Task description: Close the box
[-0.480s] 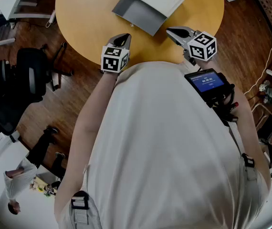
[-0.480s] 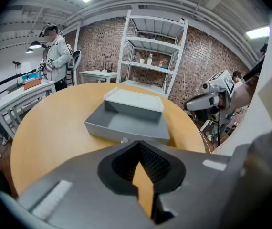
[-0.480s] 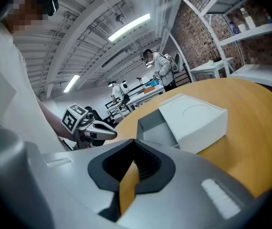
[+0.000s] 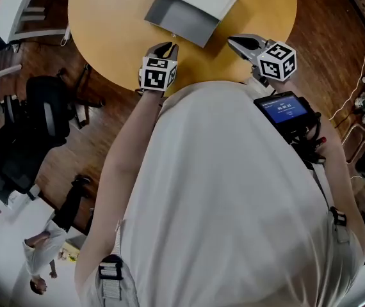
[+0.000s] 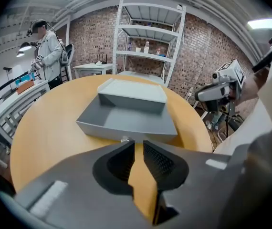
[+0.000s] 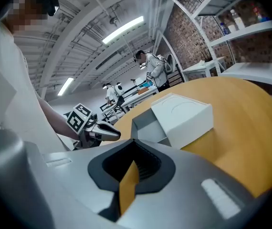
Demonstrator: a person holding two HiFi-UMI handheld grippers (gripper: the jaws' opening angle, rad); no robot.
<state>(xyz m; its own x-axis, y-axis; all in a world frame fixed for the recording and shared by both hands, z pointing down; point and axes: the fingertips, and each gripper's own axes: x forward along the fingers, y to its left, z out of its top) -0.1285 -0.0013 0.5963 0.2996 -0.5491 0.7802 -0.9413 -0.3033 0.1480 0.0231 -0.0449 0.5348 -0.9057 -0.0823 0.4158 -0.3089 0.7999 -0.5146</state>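
The box (image 4: pixel 179 16) lies on the round wooden table (image 4: pixel 105 24): a shallow grey tray (image 5: pixel 126 120) with its white lid (image 6: pixel 181 116) set back over the far side, so the tray is uncovered. A small metal piece (image 5: pixel 125 139) sits at the tray's front wall. My left gripper (image 5: pixel 139 144) hovers just in front of that wall, jaws a narrow gap apart with nothing between them; in the head view this left gripper (image 4: pixel 166 46) is near the table's edge. My right gripper (image 6: pixel 132 141) is shut and empty, to the right of the box (image 4: pixel 235 41).
The table's near edge runs just under both grippers. A black chair (image 4: pixel 41 114) stands on the floor to the left. A white shelf rack (image 5: pixel 148 42) and a person (image 5: pixel 47 46) are beyond the table. A device with a blue screen (image 4: pixel 285 110) sits on the right forearm.
The left gripper has edged slightly forward toward the box. The right gripper and the box stay about where they were; the head view shifted a little.
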